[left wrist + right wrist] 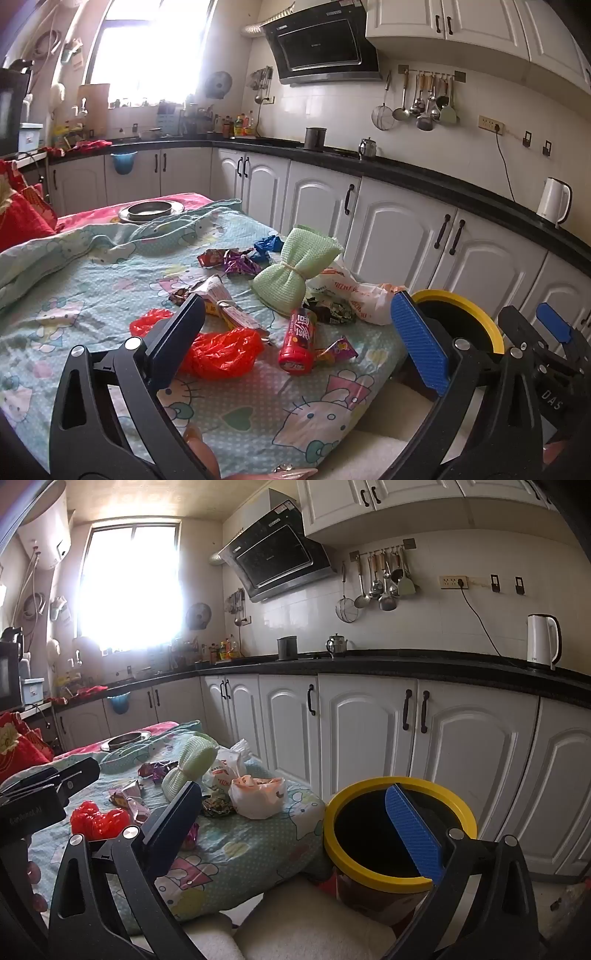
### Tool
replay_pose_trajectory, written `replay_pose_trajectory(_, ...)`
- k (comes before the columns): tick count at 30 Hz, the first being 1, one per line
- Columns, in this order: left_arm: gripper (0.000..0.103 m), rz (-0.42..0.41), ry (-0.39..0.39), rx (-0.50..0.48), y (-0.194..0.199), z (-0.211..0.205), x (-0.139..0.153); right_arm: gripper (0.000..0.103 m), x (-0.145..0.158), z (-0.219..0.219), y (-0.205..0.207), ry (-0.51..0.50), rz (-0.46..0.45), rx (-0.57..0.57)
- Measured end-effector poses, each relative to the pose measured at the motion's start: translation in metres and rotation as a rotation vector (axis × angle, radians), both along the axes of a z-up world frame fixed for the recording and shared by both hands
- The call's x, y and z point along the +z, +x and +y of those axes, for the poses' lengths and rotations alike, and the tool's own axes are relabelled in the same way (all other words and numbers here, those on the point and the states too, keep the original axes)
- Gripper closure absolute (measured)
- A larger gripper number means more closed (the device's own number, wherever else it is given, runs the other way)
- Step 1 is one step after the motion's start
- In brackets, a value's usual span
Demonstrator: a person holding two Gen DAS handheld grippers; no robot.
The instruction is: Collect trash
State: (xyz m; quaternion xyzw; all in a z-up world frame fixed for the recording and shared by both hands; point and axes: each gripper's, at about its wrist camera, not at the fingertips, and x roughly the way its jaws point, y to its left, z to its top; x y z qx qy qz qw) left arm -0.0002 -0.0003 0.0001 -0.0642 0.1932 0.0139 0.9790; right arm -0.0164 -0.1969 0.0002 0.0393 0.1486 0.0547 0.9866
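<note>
Trash lies scattered on a table under a Hello Kitty cloth (92, 295): a crumpled red plastic bag (221, 350), a red tube (299, 343), a white printed bag (354, 291), purple wrappers (236, 260), a blue wrapper (267, 245) and a tied green cloth (295, 269). A dark bin with a yellow rim (354, 864) stands off the table's right corner. My left gripper (299, 332) hovers open above the red bag and tube, holding nothing. My right gripper (295, 823) is open and empty, its blue pad (413, 830) over the bin's mouth.
A metal pan (151, 211) sits at the table's far end and a red cushion (22, 218) at the left. White cabinets (369, 731) under a black counter run along the right, with a kettle (543, 640). A pale cushioned seat (306, 923) lies below the bin.
</note>
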Motion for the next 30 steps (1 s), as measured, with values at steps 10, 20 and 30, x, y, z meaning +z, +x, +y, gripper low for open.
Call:
replay_pose_trajectory(10,0.011,0.003,-0.005,-0.002,0.0002,0.0000,-0.0002,0.006,-0.0001,0.0002,-0.0002,-0.002,0.001,0.000)
replay_pose_trajectory(20,0.011,0.004,-0.006,-0.004,-0.0001,-0.0007,-0.0005,0.006,0.0000,0.0004,-0.0002,-0.002,0.001,0.000)
replay_pose_trajectory(30,0.011,0.002,-0.007,-0.002,-0.0001,-0.0010,-0.0007,0.006,0.0000,0.0009,0.0000,-0.002,0.001,-0.001)
